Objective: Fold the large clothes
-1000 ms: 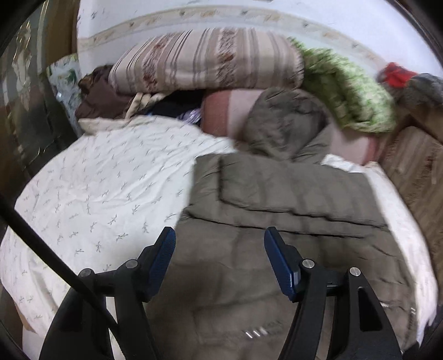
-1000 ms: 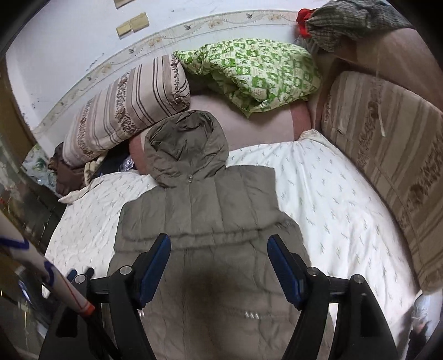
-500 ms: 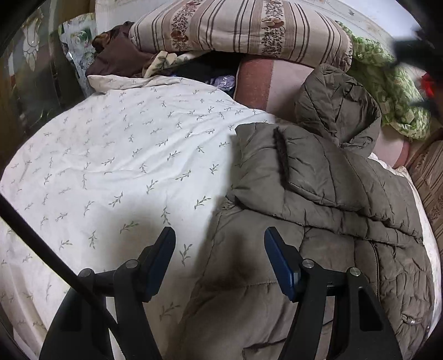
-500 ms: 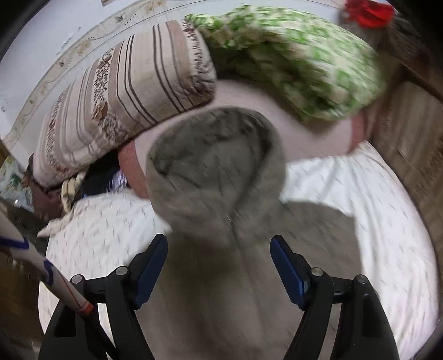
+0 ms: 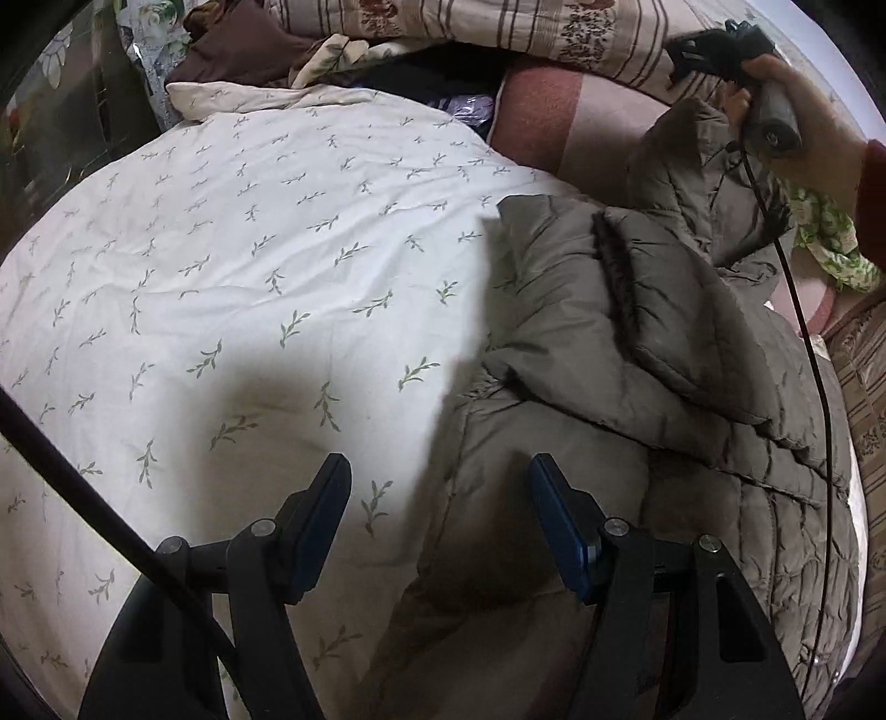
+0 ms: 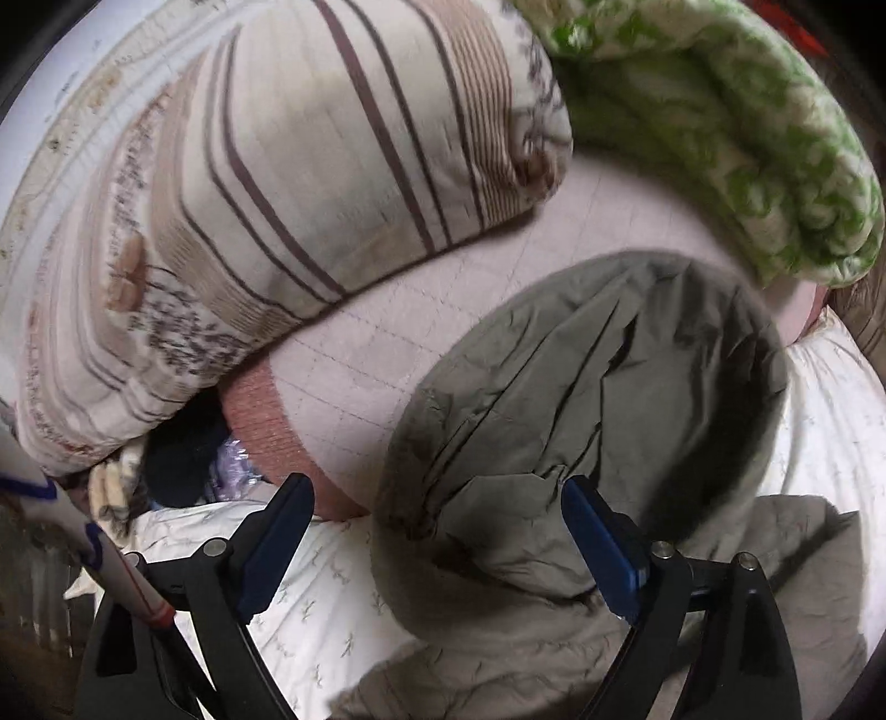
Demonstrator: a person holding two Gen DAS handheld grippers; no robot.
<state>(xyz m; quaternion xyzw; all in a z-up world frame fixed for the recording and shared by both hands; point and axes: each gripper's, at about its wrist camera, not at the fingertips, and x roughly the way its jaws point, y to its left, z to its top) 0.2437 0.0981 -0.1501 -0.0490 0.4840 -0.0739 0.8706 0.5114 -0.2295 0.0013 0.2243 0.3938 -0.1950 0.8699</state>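
An olive-grey quilted hooded jacket (image 5: 637, 354) lies on a white leaf-print bed sheet (image 5: 232, 266), its sleeves folded across the body. My left gripper (image 5: 437, 526) is open and empty, low over the jacket's left edge where it meets the sheet. My right gripper (image 6: 437, 531) is open and empty, just above the jacket's hood (image 6: 587, 410), which rests against a pink quilted pillow (image 6: 387, 354). In the left wrist view the right gripper (image 5: 714, 44) is seen in a hand above the hood (image 5: 698, 166).
A striped pillow (image 6: 266, 210) and a green patterned blanket (image 6: 720, 127) are stacked behind the hood. Dark clothes (image 5: 243, 50) lie piled at the bed's far left corner. A striped cushion (image 5: 864, 399) borders the bed on the right. A black cable (image 5: 797, 310) hangs across the jacket.
My right gripper has moved forward from over the jacket's body to right above the hood. My left gripper has shifted left and lower, to the jacket's left edge.
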